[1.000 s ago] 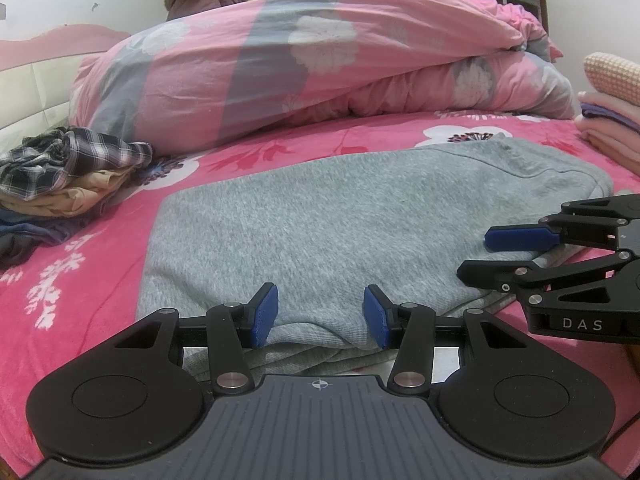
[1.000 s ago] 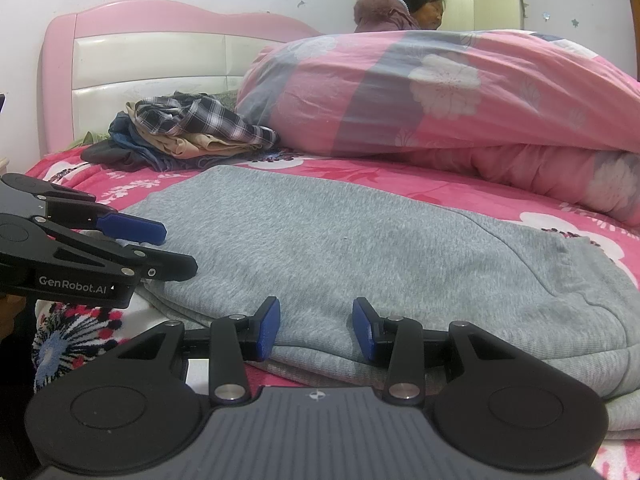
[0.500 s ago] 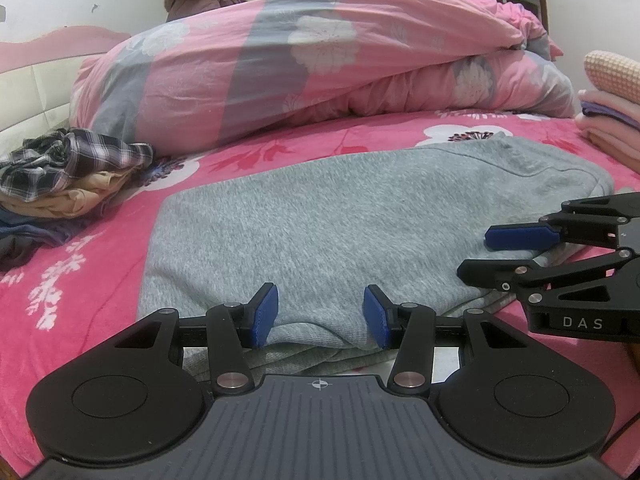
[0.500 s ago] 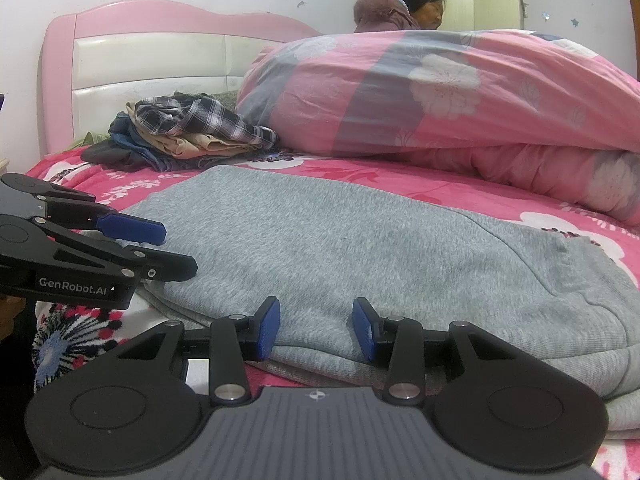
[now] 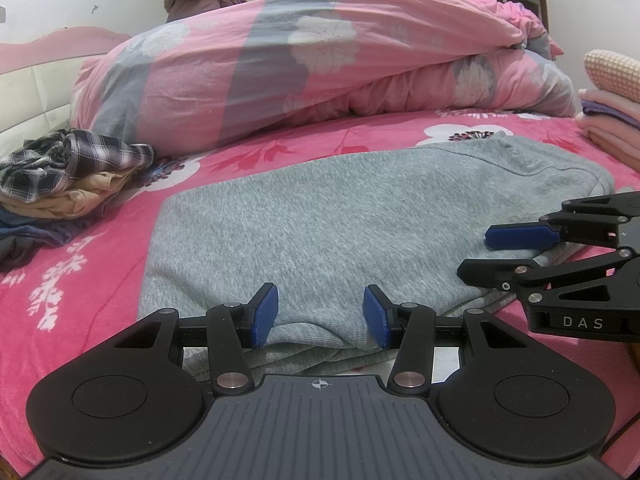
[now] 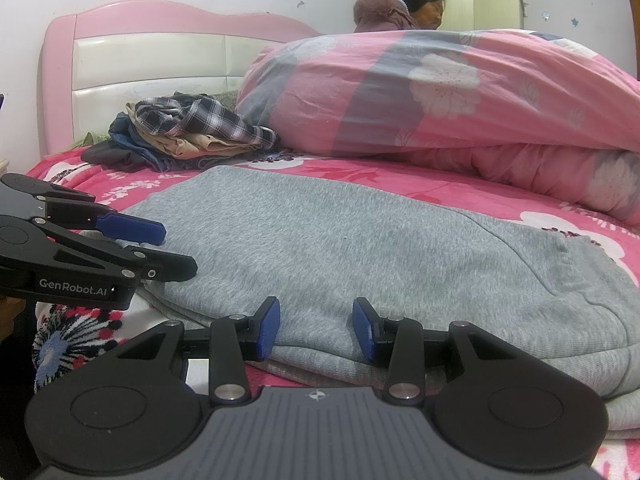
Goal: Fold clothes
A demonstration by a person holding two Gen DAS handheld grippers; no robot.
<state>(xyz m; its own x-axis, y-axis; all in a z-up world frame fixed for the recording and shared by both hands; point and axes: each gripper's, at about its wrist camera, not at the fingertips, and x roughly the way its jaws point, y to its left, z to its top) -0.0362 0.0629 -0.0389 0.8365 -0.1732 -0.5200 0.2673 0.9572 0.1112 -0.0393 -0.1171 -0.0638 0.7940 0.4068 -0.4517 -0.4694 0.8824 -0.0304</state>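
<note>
A grey sweatshirt [image 5: 340, 224] lies folded flat on the pink flowered bed; it also shows in the right wrist view [image 6: 360, 256]. My left gripper [image 5: 321, 316] is open, its blue pads on either side of the garment's near edge. My right gripper [image 6: 315, 328] is open at the same near edge, further right. The right gripper shows from the side in the left wrist view [image 5: 500, 254], and the left gripper shows in the right wrist view [image 6: 168, 248]. Neither holds cloth.
A rolled pink and grey quilt [image 5: 312, 64] lies across the back of the bed. A pile of unfolded clothes with a plaid shirt [image 6: 192, 128] sits near the pink headboard [image 6: 152, 60]. Folded pink items [image 5: 612, 120] stack at the right. A person [image 6: 404, 10] sits behind the quilt.
</note>
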